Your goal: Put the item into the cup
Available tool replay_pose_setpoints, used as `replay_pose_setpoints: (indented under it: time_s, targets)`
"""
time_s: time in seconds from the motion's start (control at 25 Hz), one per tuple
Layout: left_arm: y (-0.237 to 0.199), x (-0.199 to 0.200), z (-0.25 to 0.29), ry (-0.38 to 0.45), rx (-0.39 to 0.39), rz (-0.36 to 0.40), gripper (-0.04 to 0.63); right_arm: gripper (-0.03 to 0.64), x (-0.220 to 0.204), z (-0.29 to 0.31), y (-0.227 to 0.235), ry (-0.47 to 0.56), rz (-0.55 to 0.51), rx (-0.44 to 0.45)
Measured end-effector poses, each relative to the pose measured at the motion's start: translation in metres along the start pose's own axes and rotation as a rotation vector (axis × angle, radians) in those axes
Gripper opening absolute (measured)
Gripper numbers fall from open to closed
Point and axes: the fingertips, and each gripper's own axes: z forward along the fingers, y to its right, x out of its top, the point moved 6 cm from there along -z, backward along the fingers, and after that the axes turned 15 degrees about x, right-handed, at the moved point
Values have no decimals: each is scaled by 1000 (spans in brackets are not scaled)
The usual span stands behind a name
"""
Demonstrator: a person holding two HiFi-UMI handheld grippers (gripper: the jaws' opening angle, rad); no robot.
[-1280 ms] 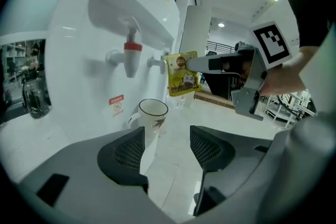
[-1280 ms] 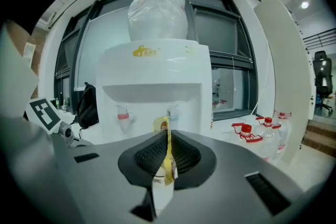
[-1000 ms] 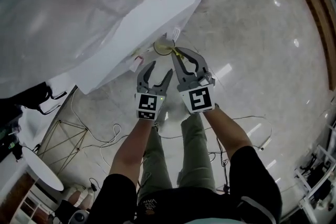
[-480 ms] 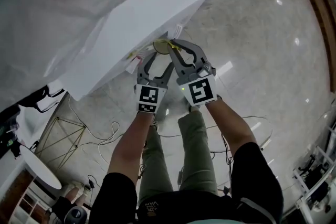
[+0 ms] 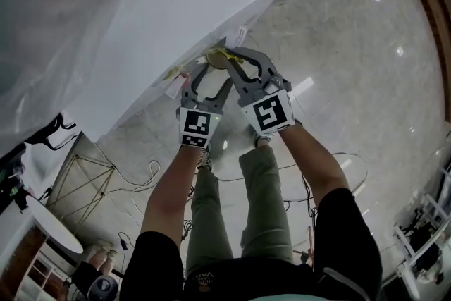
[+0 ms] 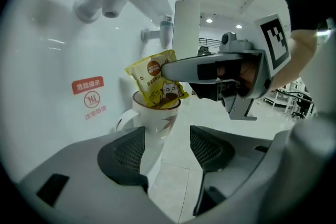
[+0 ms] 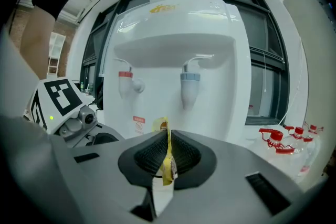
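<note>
Tongs, two: right tongs (image 7: 167,157) tight on one yellow sachet (image 6: 152,78) partly in one white cup (image 6: 155,119); left tongs (image 6: 165,152) apart, empty.

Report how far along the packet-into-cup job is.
Done: the yellow packet is at the white cup, its lower end inside the mouth. In hand: the right hand-held gripper is shut on it. Remaining: release it. The left hand-held gripper is open and empty.

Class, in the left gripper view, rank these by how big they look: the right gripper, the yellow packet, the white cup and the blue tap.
1. right gripper, largest.
2. yellow packet and white cup: about alike, and the cup's base is hidden, so unranked.
3. blue tap, smallest.
</note>
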Motion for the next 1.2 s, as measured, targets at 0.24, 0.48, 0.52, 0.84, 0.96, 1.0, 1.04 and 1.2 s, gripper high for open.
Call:
replay_pose_setpoints:
  time_s: [0.24,0.48,0.52,0.84,0.96,1.0,1.04,1.2]
  targets:
    - [1,-5,2,-4,-10,3,270,51,-10,10,2,-47,3,16]
    - [3,-5,3,-5,-23,12,270,51,-19,14,1,-98,49,38]
    - [3,-5,4,-6,-25,15,270,51,-20,15,2,-106,50,42]
    - [-1,-5,7,-19,-23,18,270,51,-22,31,3,-204,16,85]
    - [-4,-2,10,-23,-20,16,270,51,-19,34,7,-220,12,94]
    - [-5,-2,10,-25,-19,16,270,51,-17,34,7,-209,21,94]
    - [-6,-2,10,-27,-18,15,270,52,-16,34,7,-192,34,94]
    - [-9,-3,9,-34,-18,18,270,54,-18,31,5,-148,85,87]
